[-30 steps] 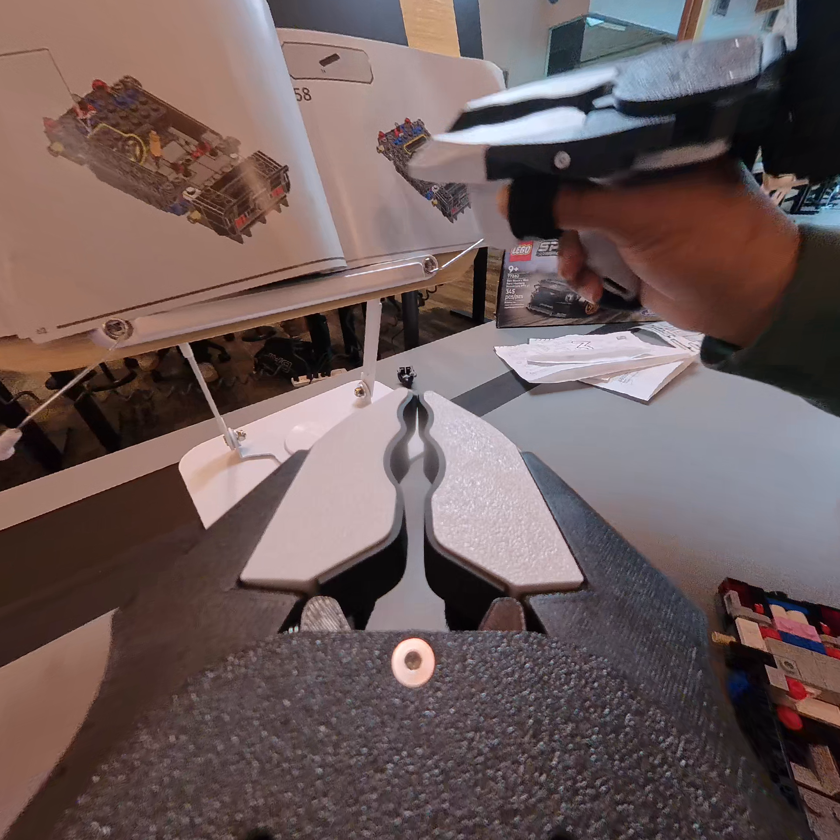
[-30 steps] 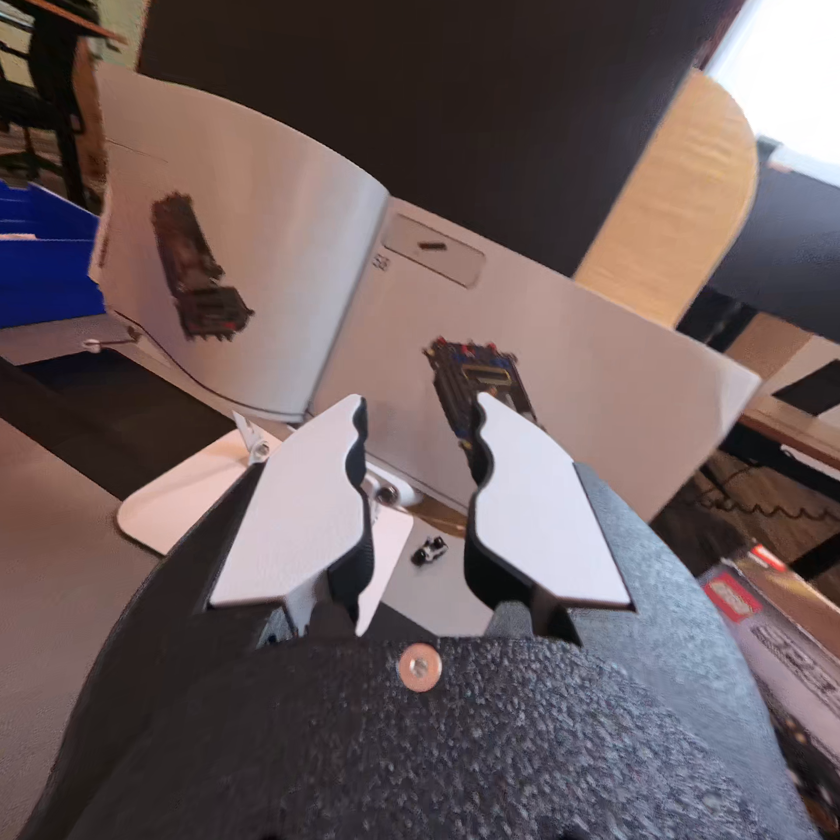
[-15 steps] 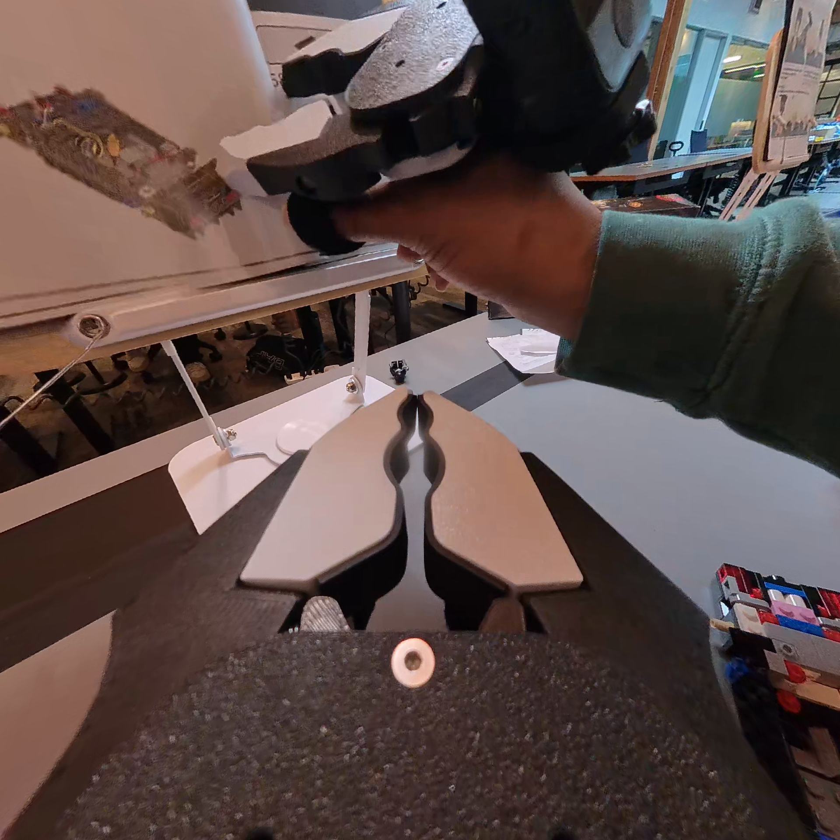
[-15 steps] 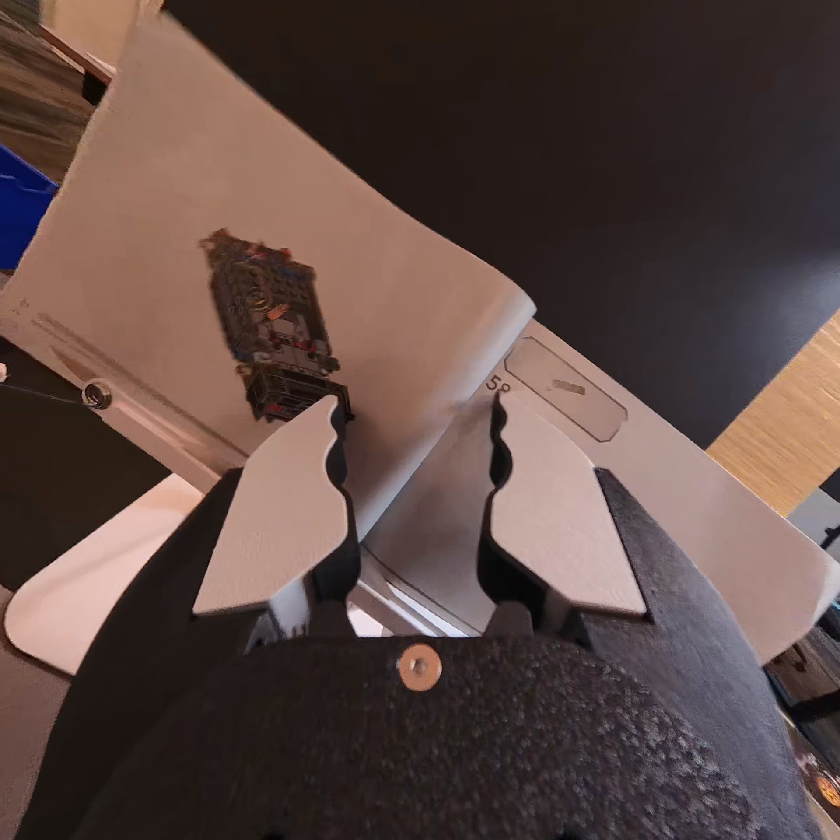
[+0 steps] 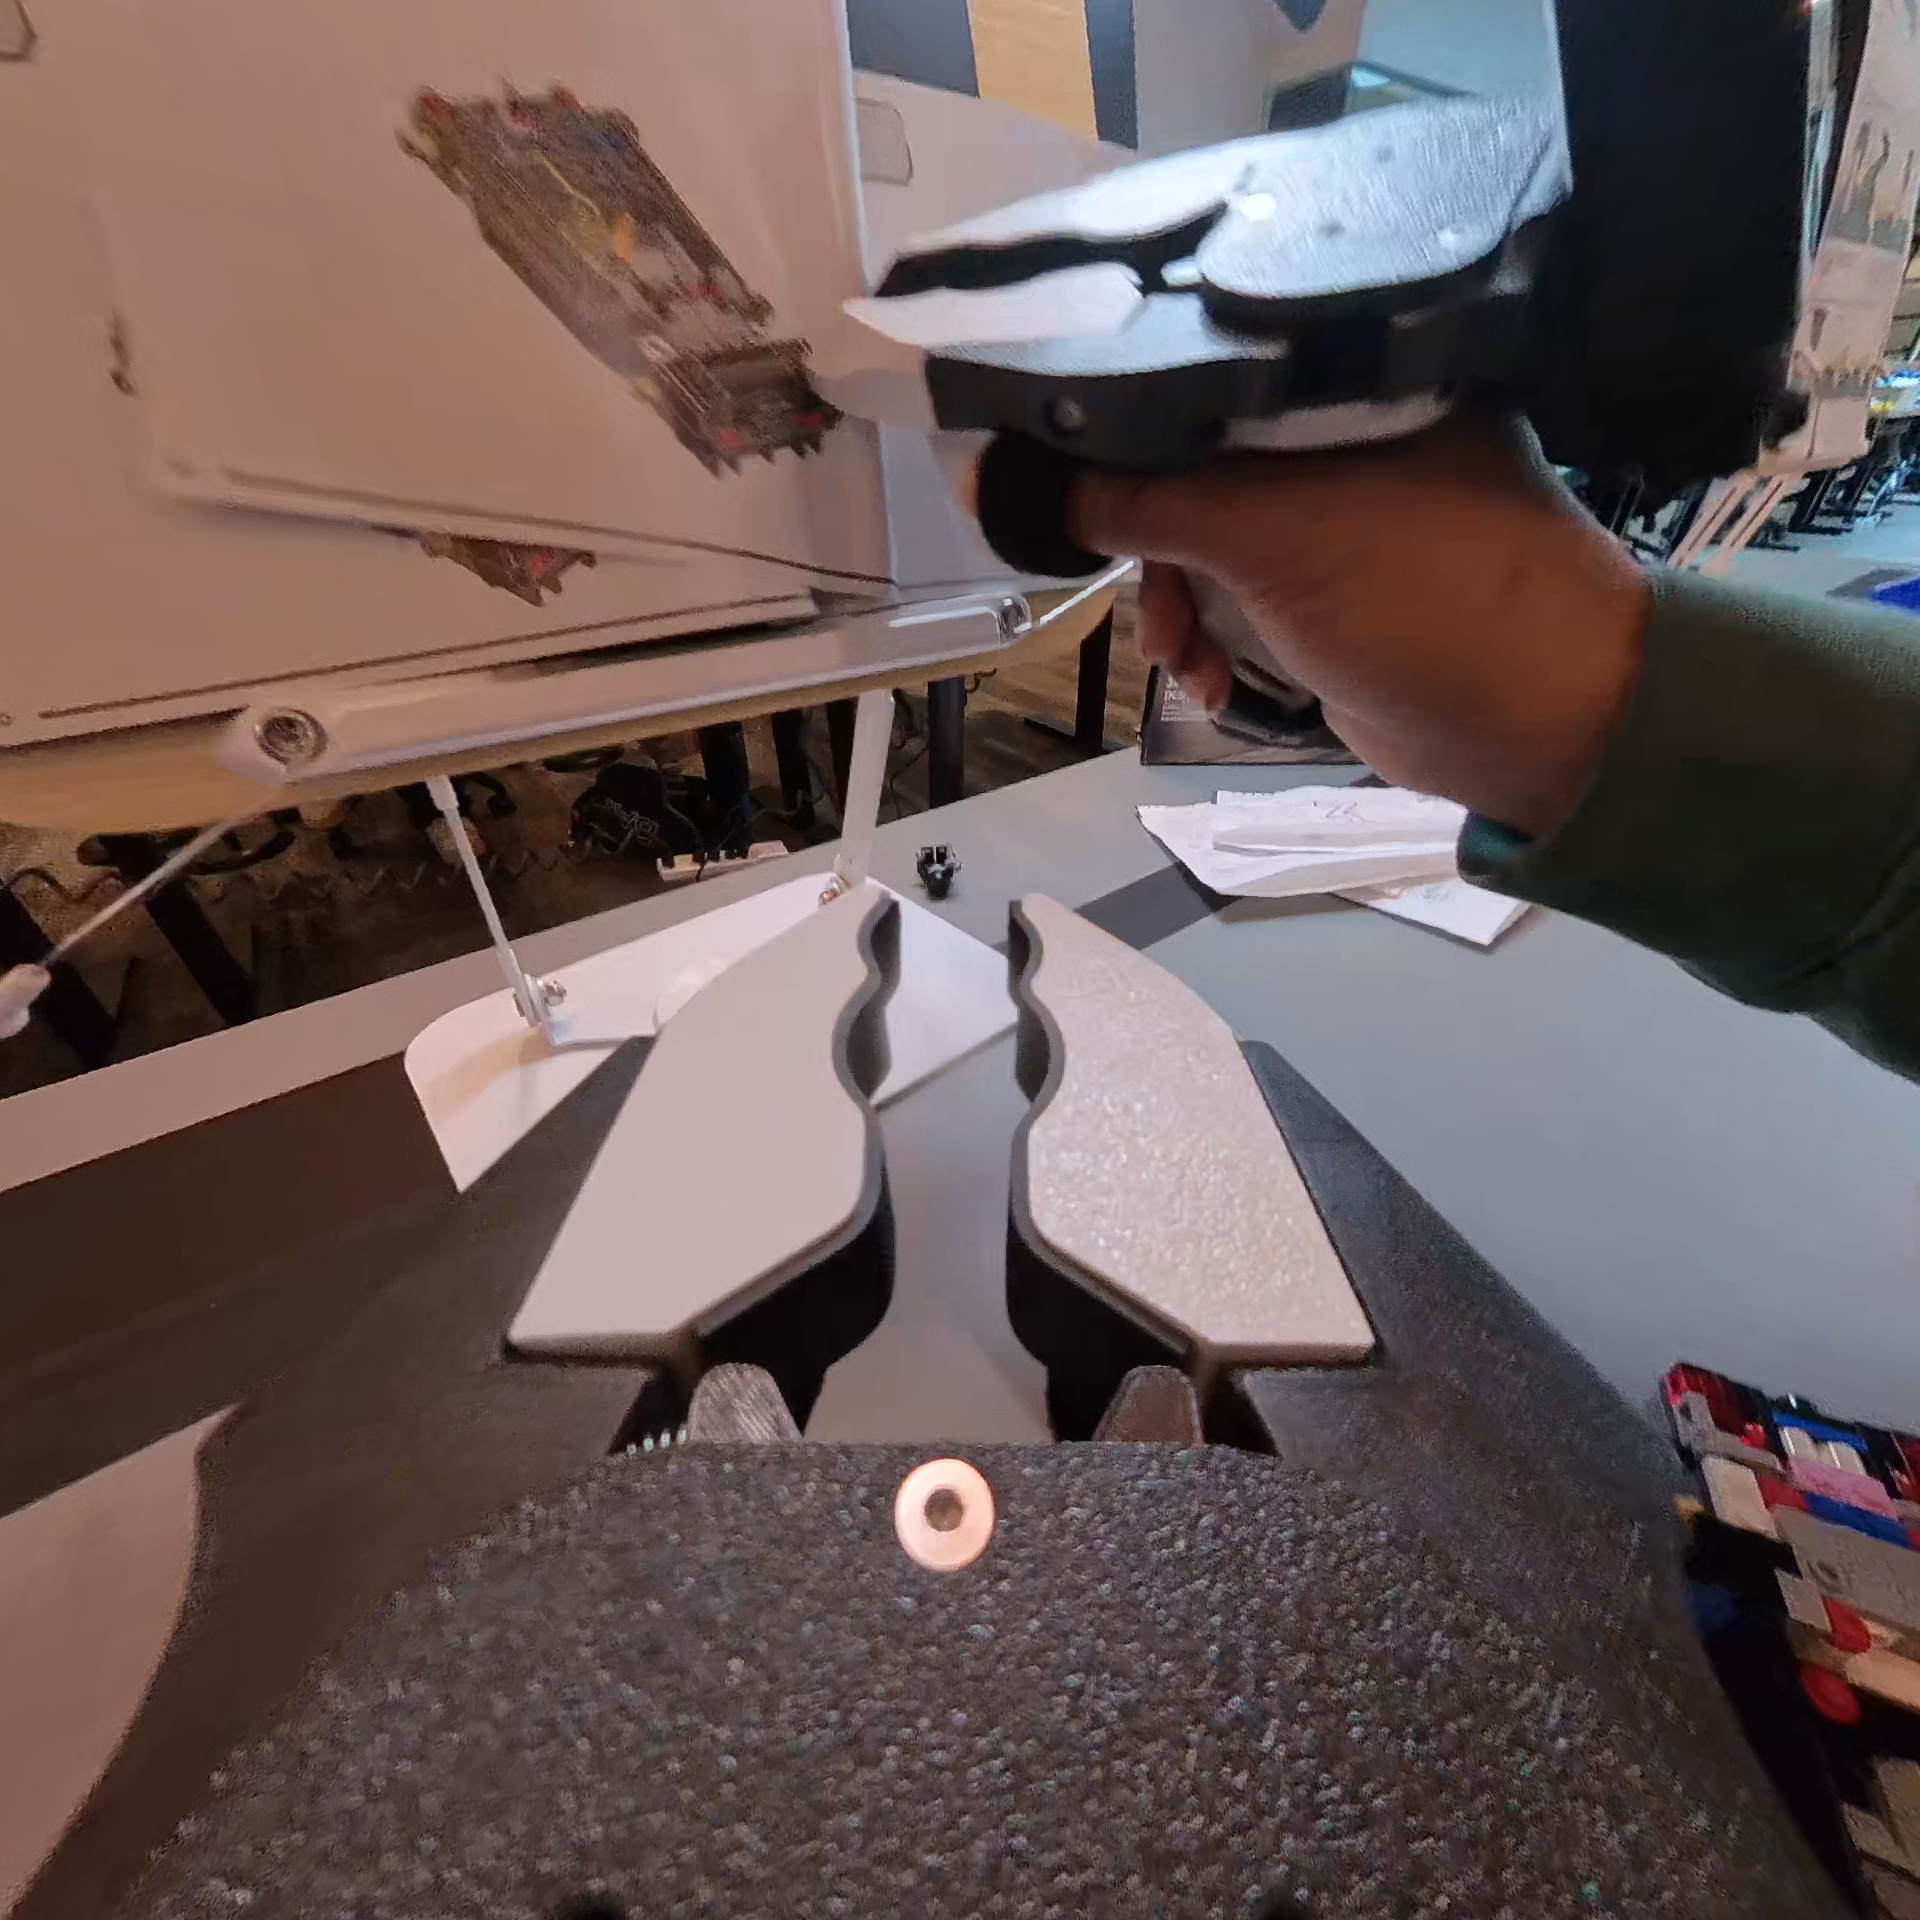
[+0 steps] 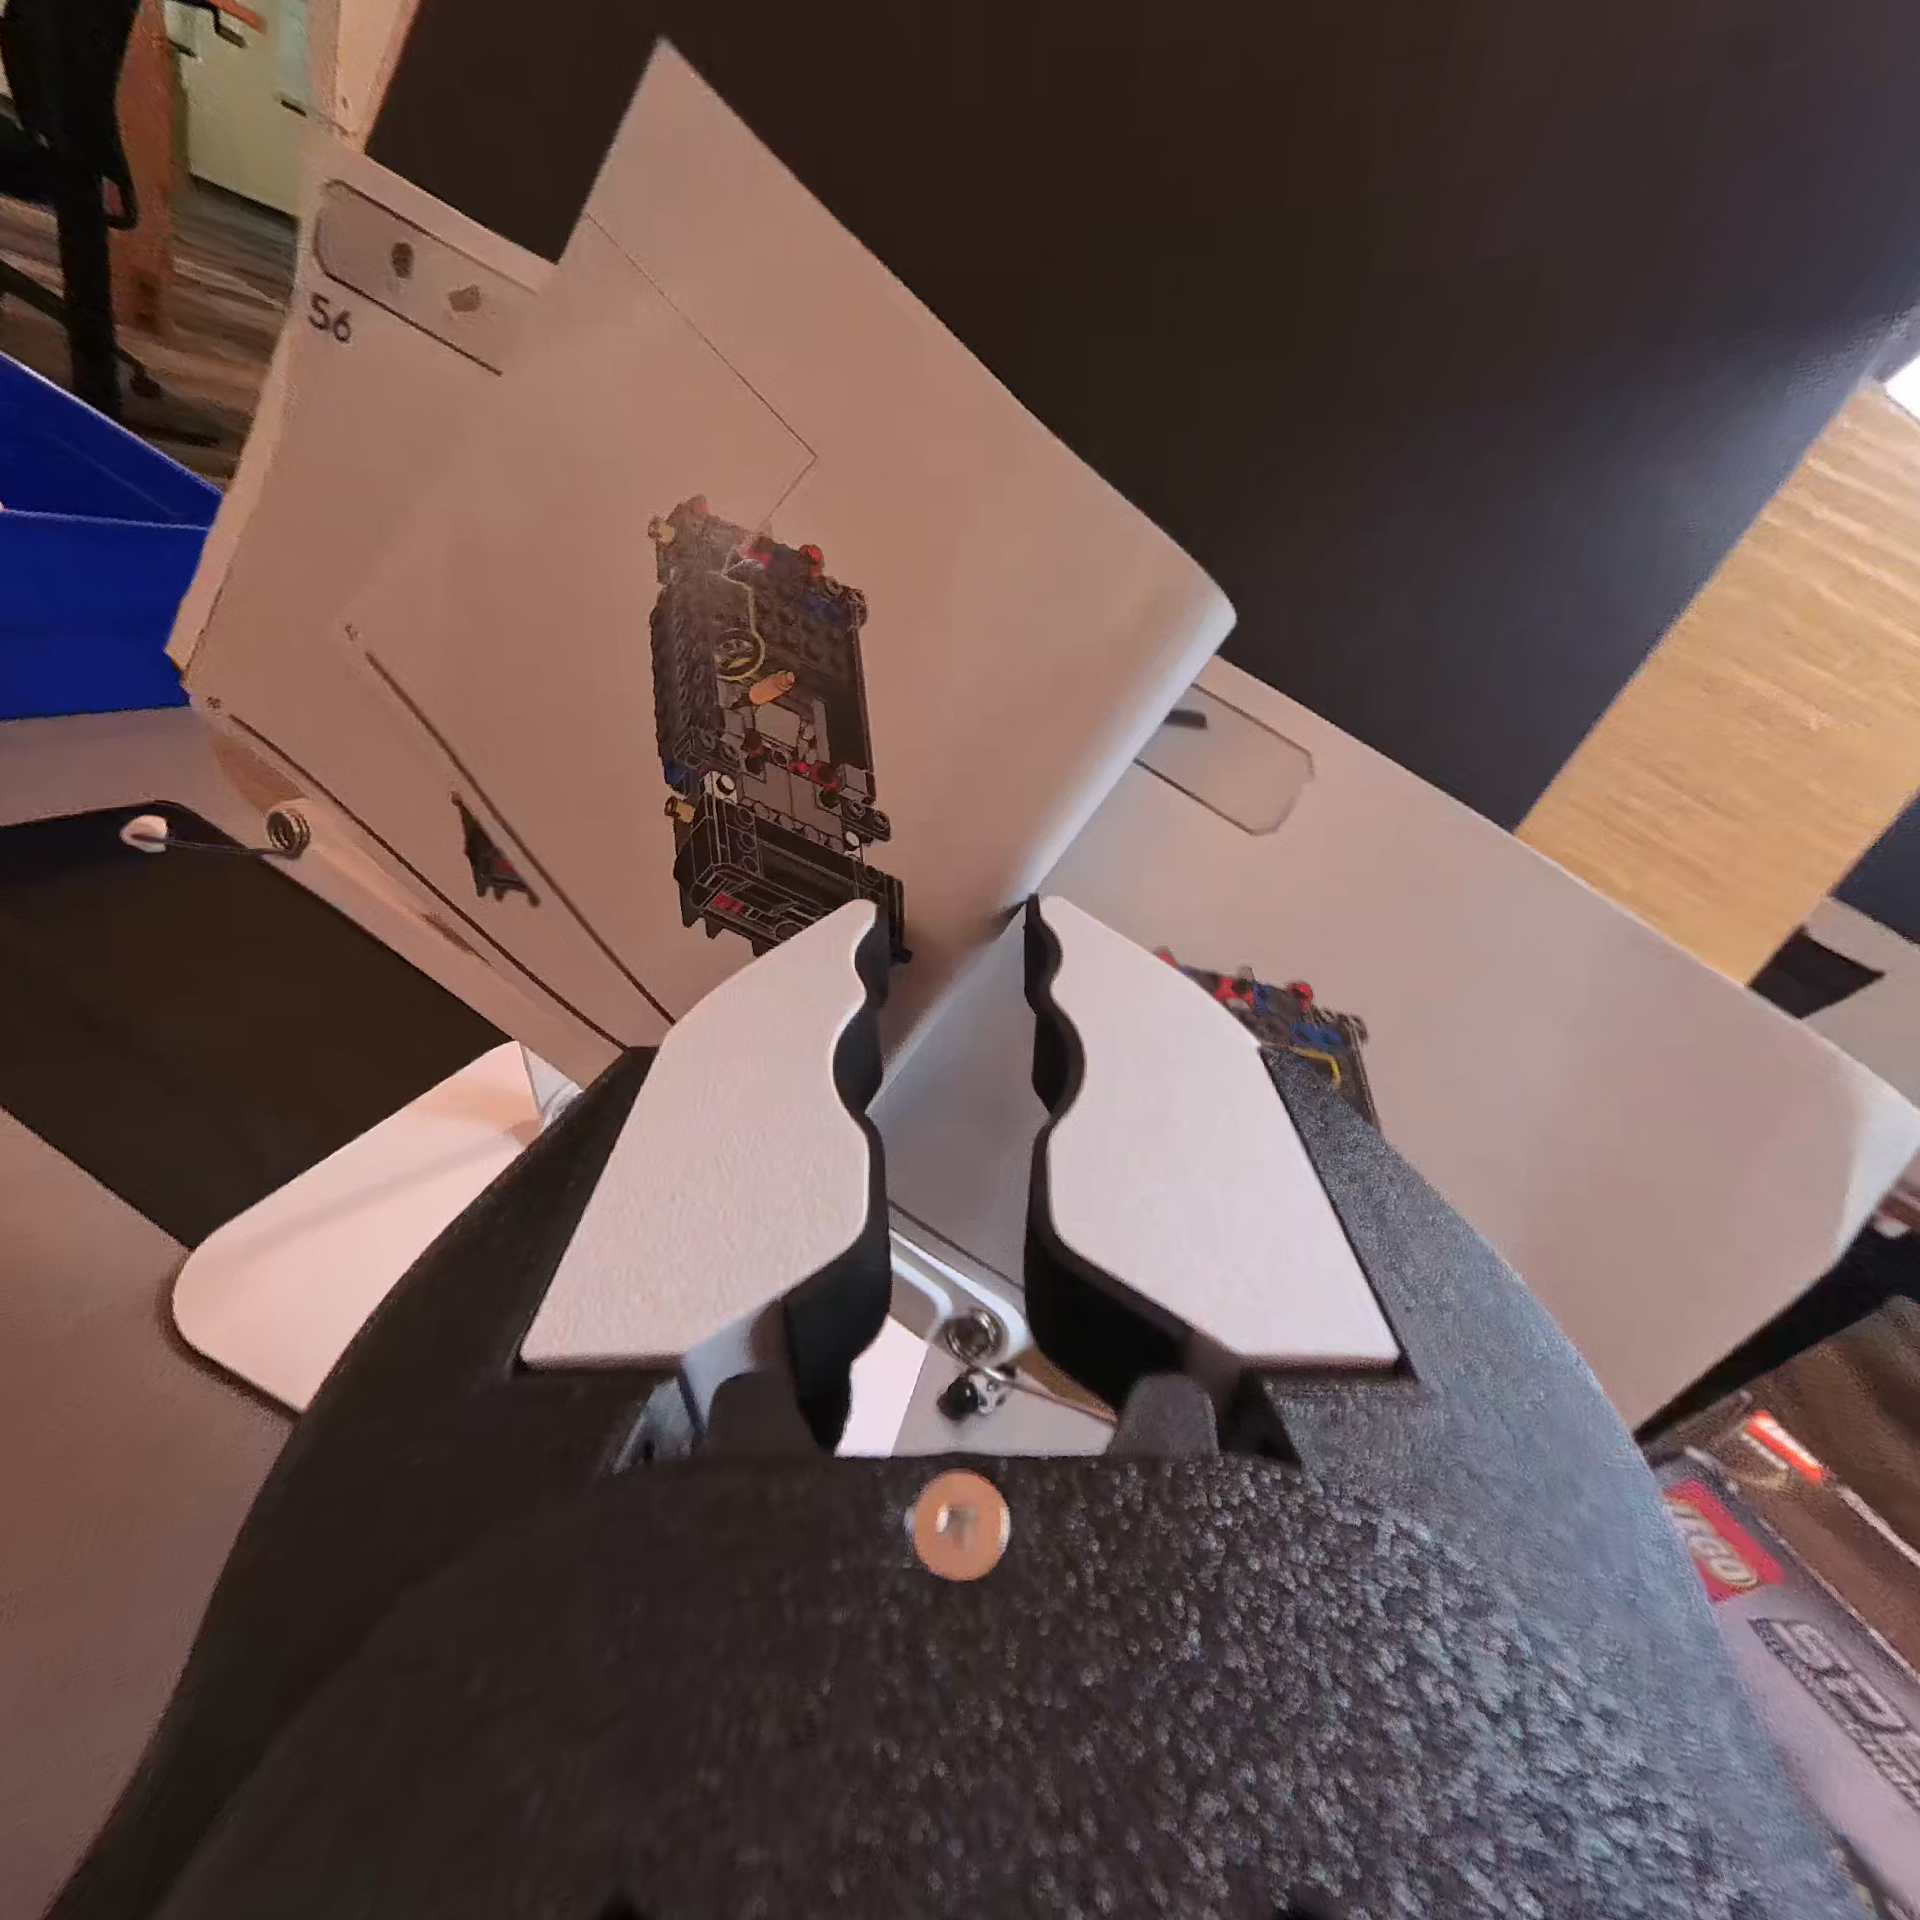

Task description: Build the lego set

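Observation:
The instruction booklet (image 5: 312,364) stands open on a white stand (image 5: 623,997), and one page is lifted partway over. My right gripper (image 6: 951,914) is open, with the lifted page's (image 6: 935,520) lower edge between its fingers. In the left wrist view the right gripper (image 5: 862,343) reaches the page from the right. My left gripper (image 5: 945,914) is open and empty, low over the grey table (image 5: 1455,1143). A small black lego piece (image 5: 937,868) lies just beyond its tips. The partly built lego model (image 5: 1818,1507) sits at the lower right.
White papers (image 5: 1320,842) and a dark lego box (image 6: 1766,1558) lie on the table to the right of the stand. A blue bin (image 6: 83,582) stands at the left behind the booklet. A hand (image 5: 1403,623) in a green sleeve holds the right gripper. The gap from one gripper's tips to the other's is roughly 15 centimeters. The partly built lego model (image 5: 1818,1507) lies some 20 centimeters from my left tips, 35 centimeters from my right tips.
My left gripper has opened from shut. My right gripper has narrowed around the page's edge and swung the page leftward, uncovering an earlier page behind it.

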`<state>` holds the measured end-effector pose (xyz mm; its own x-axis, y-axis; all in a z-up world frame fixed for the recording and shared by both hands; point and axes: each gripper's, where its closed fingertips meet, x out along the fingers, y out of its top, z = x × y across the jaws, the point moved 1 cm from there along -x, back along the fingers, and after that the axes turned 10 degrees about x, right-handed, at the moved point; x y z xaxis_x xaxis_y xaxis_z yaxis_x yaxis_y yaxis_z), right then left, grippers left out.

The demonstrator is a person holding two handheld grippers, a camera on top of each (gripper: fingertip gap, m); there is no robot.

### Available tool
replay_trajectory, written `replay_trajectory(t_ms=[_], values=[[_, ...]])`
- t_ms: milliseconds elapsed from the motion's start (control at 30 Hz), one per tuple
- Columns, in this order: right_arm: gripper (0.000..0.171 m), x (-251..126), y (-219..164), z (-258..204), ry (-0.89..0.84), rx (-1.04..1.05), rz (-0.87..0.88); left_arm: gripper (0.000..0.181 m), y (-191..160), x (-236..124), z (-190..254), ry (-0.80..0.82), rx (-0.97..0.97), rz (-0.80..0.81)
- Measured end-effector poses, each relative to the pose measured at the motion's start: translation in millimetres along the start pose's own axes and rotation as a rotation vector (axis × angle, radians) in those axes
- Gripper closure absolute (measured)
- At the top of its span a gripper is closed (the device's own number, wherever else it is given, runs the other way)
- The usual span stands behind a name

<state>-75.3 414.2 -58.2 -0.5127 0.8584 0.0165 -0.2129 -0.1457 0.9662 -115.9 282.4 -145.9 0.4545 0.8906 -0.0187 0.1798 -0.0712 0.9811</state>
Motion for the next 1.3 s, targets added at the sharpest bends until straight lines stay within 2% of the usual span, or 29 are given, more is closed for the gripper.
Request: replay_trajectory(t_ms=[100,233,333,367,433,467,533,600,733,833,933,1133,1300], values=[[0.153,-1.7,-11.3,14.8,0.008,0.06,-0.02,0.148,12.2,9.3,-12.2,0.012,-0.043,0.023],[0.163,-1.2,-23.4,29.4,0.04,0.138,-0.029,0.113,22.9,38.3,-38.7,0.004,-0.241,0.001],[0.171,-2.0,-30.5,34.3,0.083,0.177,-0.043,0.101,22.5,51.9,-76.4,0.113,-0.339,0.02],[0.171,-3.2,-32.2,34.1,0.102,0.183,-0.051,0.106,27.8,54.0,-78.1,0.086,-0.357,0.049],[0.17,-8.1,-33.4,35.4,0.12,0.176,-0.052,0.144,43.9,52.3,-71.6,0.022,-0.32,0.119],[0.168,-11.5,-33.3,36.0,0.13,0.176,-0.045,0.156,51.9,49.1,-70.2,0.032,-0.274,0.154],[0.165,-19.5,-32.9,37.2,0.152,0.199,-0.029,0.173,61.0,44.8,-66.8,0.061,-0.187,0.181],[0.162,-29.4,-28.7,38.3,0.176,0.239,-0.001,0.181,64.3,44.9,-58.8,0.039,-0.166,0.177],[0.154,-54.7,-9.1,33.3,0.244,0.279,0.062,0.18,70.8,47.0,-43.2,0.003,-0.159,0.188],[0.136,-79.2,12.2,12.5,0.372,0.288,0.073,0.178,77.8,50.8,-27.5,-0.031,-0.133,0.198],[0.121,-101.3,31.0,-4.9,0.424,0.231,0.079,0.177,84.0,56.2,-11.9,-0.056,-0.113,0.208],[0.119,-130.5,42.8,-34.0,0.493,0.138,0.047,0.171,87.3,65.2,7.9,-0.099,-0.096,0.218],[0.113,-132.3,42.1,-46.0,0.481,0.137,-0.003,0.154,80.7,73.5,30.0,-0.151,-0.013,0.197]])
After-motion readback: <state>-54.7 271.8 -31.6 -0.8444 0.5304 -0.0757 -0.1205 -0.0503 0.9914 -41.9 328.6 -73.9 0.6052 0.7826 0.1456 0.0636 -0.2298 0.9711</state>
